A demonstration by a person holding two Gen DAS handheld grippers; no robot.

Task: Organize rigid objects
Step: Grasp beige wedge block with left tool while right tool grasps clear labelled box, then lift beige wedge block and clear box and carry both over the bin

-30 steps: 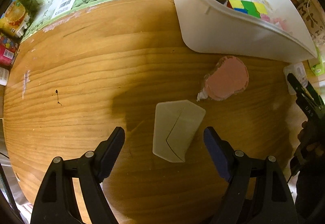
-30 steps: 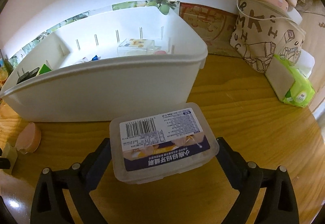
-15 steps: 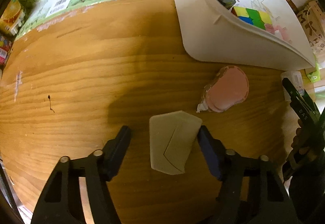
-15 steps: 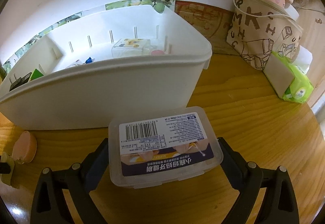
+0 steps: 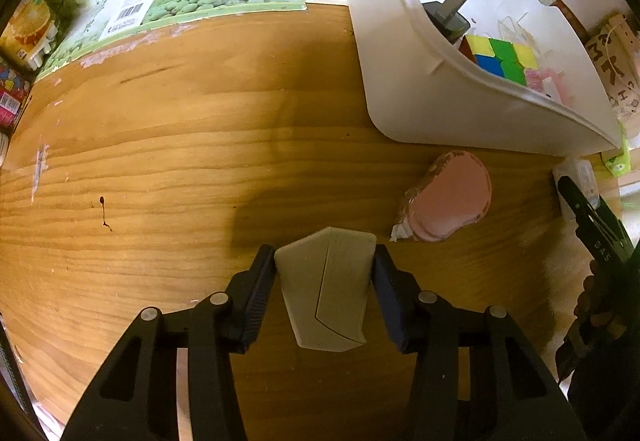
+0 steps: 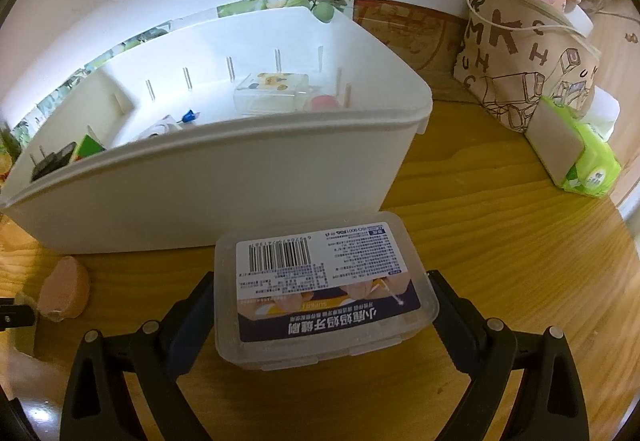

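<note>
The left hand-held gripper (image 5: 325, 273) has its fingers pressed against both sides of a pale wedge (image 5: 326, 291) that appears to sit on the table (image 5: 160, 161). The grip looks square, so a straight lift before swinging right toward the bin (image 5: 420, 97) ahead should clear its near wall. A pink pad (image 5: 450, 197) lies just ahead and to the right, between gripper and bin; better to pass above it.

The right hand-held gripper (image 6: 320, 305) holds a clear floss box (image 6: 324, 289) by its short ends, apparently lifted, just short of the bin (image 6: 224, 177). It needs to rise over the rim before letting go.

Inside the bin: a black plug (image 6: 50, 163), a colour cube (image 5: 498, 59), a clear case (image 6: 272, 93), a red piece (image 6: 324, 102).
</note>
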